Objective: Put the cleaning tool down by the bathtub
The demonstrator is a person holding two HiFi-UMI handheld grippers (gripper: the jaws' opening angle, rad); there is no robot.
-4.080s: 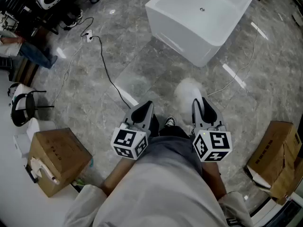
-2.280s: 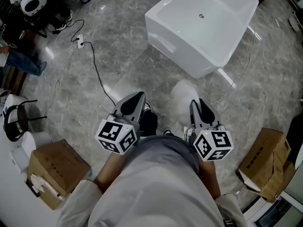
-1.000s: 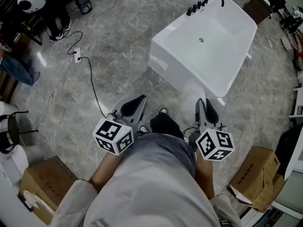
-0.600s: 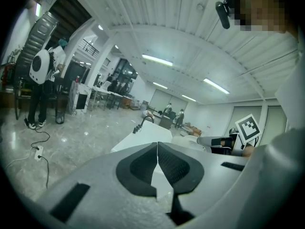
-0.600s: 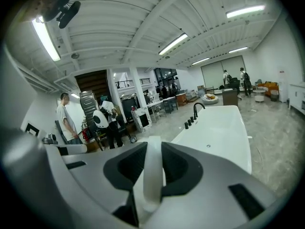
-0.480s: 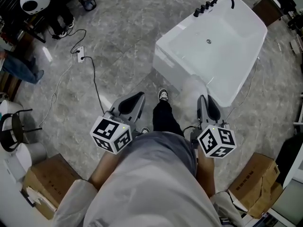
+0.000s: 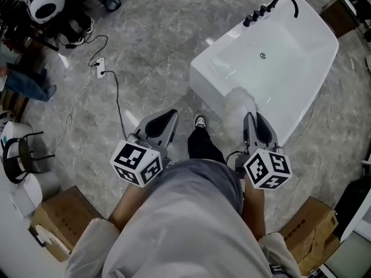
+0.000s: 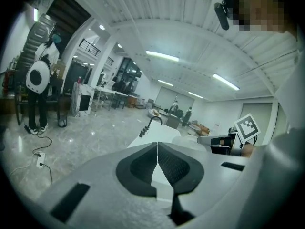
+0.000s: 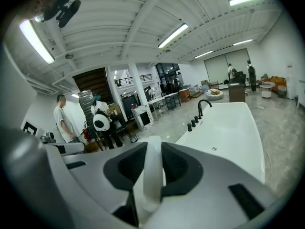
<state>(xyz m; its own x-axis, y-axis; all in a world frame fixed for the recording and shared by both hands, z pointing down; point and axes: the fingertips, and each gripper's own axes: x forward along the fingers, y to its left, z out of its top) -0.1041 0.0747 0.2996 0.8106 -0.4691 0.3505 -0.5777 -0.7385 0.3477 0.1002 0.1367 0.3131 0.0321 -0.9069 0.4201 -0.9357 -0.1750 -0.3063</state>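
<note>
The right gripper [image 7: 255, 124] squeezes the duster [image 7: 237, 104] near the tub [image 7: 210, 88] at 1 o'clock. Next, it should lower it. The left gripper [image 7: 164, 122] is closed and empty.

**Wearer and hand-held rig: outward appearance**

A loose, pale grey shirt [image 7: 185, 225] is worn, with lighter sleeves [image 7: 93, 245] that end above the forearms. One dark trouser leg [image 7: 202, 146] is seen, and a black-and-white shoe [image 7: 199, 120]. The left gripper [image 7: 168, 117] and right gripper [image 7: 255, 117] are cased in smooth light grey shells, tapered toward the tips and lined with black textured pads [image 8: 177, 163]. Each carries a cube [image 7: 137, 164] faced with black-and-white square markers. A thin dark cable [image 7: 231, 156] is noted at the right gripper's base.
</note>
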